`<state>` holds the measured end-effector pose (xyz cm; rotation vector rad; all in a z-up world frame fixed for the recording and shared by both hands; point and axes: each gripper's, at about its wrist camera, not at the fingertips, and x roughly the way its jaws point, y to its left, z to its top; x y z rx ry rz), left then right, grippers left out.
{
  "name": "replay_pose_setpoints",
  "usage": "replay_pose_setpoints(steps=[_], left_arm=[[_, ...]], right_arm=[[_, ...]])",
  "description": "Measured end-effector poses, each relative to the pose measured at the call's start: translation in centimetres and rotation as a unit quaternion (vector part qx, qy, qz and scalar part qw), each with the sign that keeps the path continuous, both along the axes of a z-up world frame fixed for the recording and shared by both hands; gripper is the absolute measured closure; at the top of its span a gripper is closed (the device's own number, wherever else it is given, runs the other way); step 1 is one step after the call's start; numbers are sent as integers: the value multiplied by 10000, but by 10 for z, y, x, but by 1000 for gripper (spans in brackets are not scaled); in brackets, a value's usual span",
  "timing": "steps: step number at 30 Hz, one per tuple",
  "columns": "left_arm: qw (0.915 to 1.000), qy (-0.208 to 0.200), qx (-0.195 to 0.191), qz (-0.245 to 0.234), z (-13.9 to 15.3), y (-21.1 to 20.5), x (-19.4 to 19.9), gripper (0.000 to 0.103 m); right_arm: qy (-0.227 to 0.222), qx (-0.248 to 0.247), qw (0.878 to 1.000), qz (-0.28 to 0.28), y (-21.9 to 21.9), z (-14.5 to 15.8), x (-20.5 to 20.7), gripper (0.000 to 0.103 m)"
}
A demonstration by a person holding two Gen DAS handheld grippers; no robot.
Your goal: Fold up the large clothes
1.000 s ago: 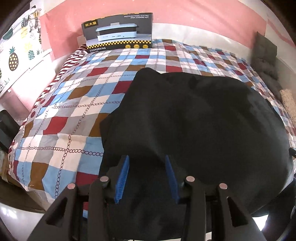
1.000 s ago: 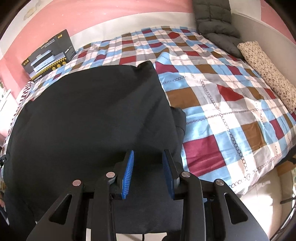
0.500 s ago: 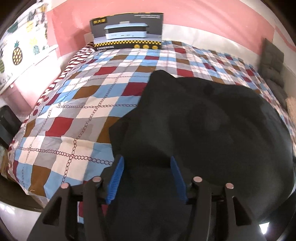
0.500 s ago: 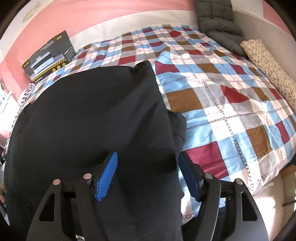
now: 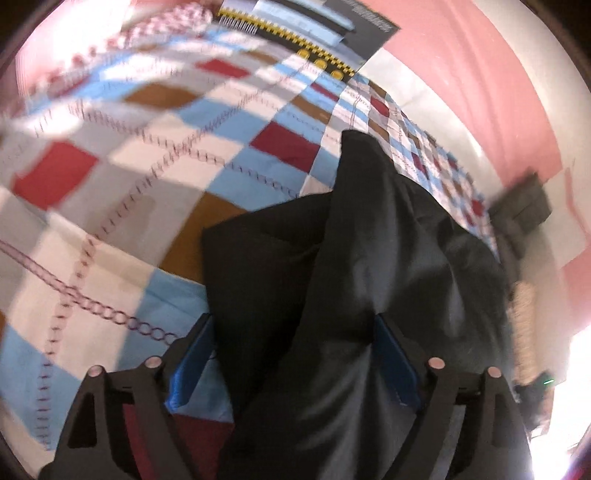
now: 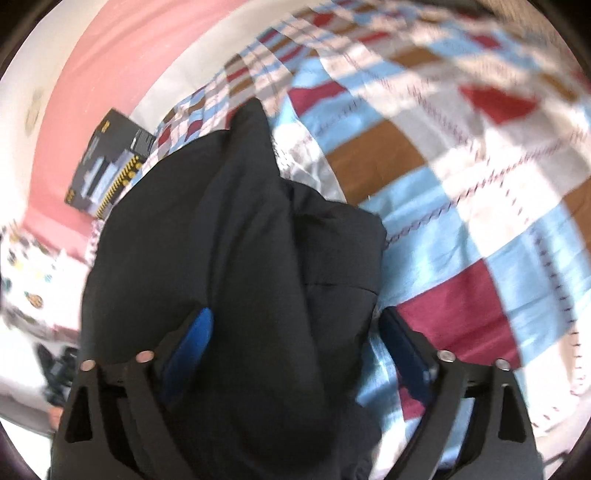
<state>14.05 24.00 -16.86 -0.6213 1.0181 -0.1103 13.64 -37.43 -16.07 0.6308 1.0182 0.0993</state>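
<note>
Black garment bunched on checked bedspread, between both tongs' blue pads. Left tongs and right tongs just been opening, now spread wide, gripping nothing. Boxed appliance carton by pink wall.

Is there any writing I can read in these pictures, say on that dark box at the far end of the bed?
No text is readable.
Dark box in the left view: small white print near its right edge, too blurred to read.
Same box in the right view: yellow mark and white lines of print, too small and blurred.
Black garment and checked bedspread: no writing visible.
</note>
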Motion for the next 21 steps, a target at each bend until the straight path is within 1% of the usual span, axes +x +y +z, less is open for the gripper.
replay_pose_setpoints(steps=[1,3,5,9,12,14,17,19,21], left_arm=[[9998,49,-191,-4,-5,3,2,13],[9990,85,-444,-46,-11,6,6,12],[9984,113,-548,-126,-13,5,11,11],[9976,192,-593,-302,-15,2,24,7],[9976,203,-528,-391,-14,-2,27,7],[9975,107,-521,-459,-11,-6,20,9],[9958,-9,-625,-670,-10,-10,12,10],[9945,-19,-729,-755,-11,-9,10,10],[9938,92,-805,-765,-14,-8,20,10]], right_arm=[[25,205,9998,14,-3,-4,2,10],[9,496,9988,56,-7,-9,5,10],[1,661,9977,115,-9,-11,10,10],[83,987,9947,260,-12,-17,24,10],[132,1055,9935,403,-11,-17,26,10],[147,1180,9913,569,-7,-18,23,17],[91,1370,9869,845,-1,-19,13,23],[55,1447,9850,937,-1,-20,10,25],[75,1449,9847,965,-1,-22,15,25]])
